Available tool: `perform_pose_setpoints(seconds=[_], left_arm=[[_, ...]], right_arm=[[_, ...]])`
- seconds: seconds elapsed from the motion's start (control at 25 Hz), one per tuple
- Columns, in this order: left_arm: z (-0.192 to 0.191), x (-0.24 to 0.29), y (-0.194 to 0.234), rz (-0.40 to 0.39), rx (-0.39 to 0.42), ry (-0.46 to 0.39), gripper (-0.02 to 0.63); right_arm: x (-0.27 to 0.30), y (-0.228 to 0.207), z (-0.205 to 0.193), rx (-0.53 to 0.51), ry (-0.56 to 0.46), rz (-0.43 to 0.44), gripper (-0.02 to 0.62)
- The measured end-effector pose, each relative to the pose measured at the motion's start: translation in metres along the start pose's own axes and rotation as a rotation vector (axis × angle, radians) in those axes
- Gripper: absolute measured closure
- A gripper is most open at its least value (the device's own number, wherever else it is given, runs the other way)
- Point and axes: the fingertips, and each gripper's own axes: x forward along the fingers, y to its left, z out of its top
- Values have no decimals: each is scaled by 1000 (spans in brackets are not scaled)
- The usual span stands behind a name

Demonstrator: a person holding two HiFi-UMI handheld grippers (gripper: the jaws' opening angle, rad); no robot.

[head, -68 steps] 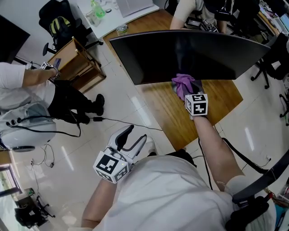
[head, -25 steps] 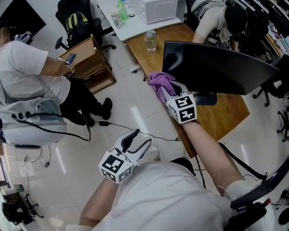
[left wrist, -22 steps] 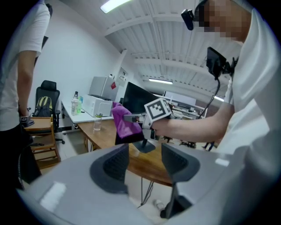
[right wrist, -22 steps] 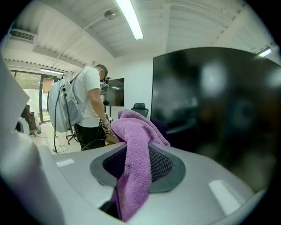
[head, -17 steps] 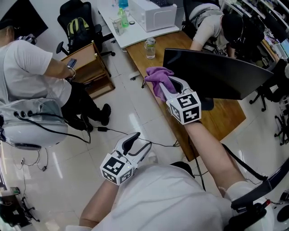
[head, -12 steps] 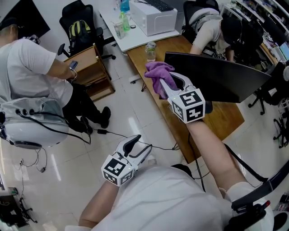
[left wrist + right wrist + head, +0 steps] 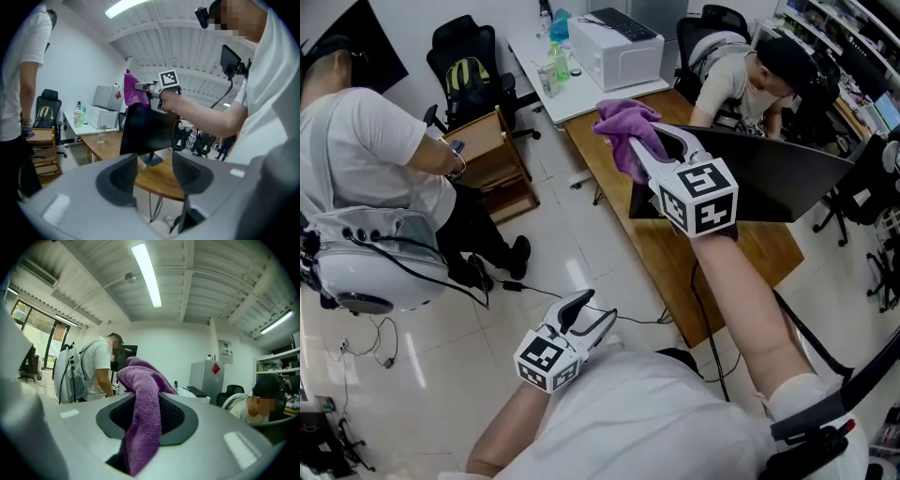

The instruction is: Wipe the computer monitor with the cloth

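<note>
My right gripper (image 7: 635,142) is raised high in the head view, shut on a purple cloth (image 7: 623,127) that bunches over its fingertips. The cloth hangs clear of the dark curved monitor (image 7: 773,178), which stands on the wooden desk (image 7: 670,248) below and to the right. In the right gripper view the cloth (image 7: 143,418) is pinched between the pads and points at the ceiling. The left gripper view shows the monitor (image 7: 145,126) from the side, with the cloth (image 7: 132,91) above it. My left gripper (image 7: 592,309) hangs low over the floor, open and empty.
A seated person (image 7: 380,159) with a backpack is at the left, beside a wooden cabinet (image 7: 487,155). Another person (image 7: 745,75) leans behind the monitor. A white table (image 7: 581,75) holds bottles and a white box. Cables lie on the tiled floor (image 7: 562,253).
My right gripper has carried the cloth from the monitor's lower edge leftward past its left side, then lifted it up off the screen. The left gripper has barely moved.
</note>
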Motion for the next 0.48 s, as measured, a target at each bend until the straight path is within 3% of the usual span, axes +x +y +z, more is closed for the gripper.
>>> perform_pose_setpoints(seconds=[0.48], left_arm=[[-4, 8, -4, -28, -3, 0, 367]], right_arm=[[-19, 1, 2, -4, -20, -3, 476]])
